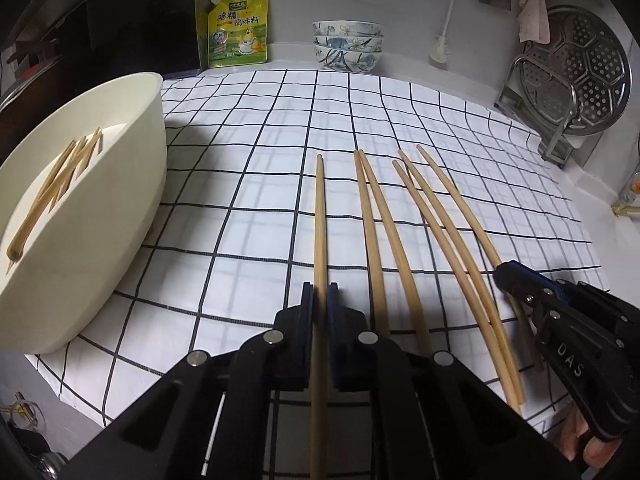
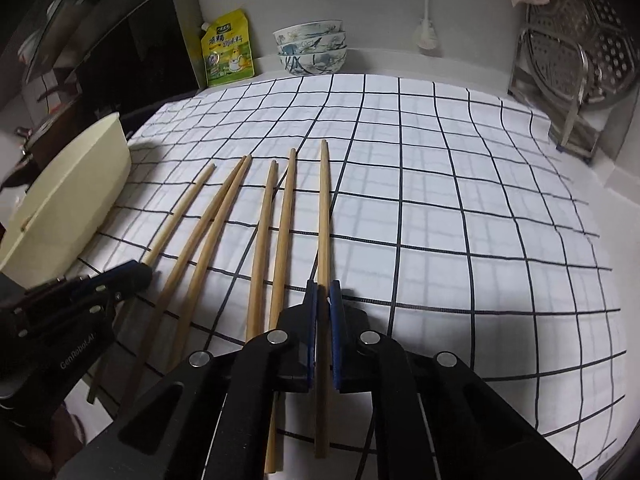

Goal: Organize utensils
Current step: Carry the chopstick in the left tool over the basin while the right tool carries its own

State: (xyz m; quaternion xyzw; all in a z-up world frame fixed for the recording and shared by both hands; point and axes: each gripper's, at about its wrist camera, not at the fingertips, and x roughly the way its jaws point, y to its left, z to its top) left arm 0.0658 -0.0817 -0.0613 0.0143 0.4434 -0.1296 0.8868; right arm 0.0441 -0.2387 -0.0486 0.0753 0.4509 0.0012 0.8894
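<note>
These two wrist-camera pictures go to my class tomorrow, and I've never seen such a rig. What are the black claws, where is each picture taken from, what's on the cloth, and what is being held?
No robot here: a person holds a two-finger gripper in each hand, each with a camera looking along its fingers. One picture comes from the left gripper, the other from the right gripper. Six wooden chopsticks lie on a checked cloth. The left gripper is shut on the leftmost chopstick, the right on the rightmost chopstick. A cream tub at the left holds more chopsticks. Behind stand stacked bowls and a yellow pouch.
</note>
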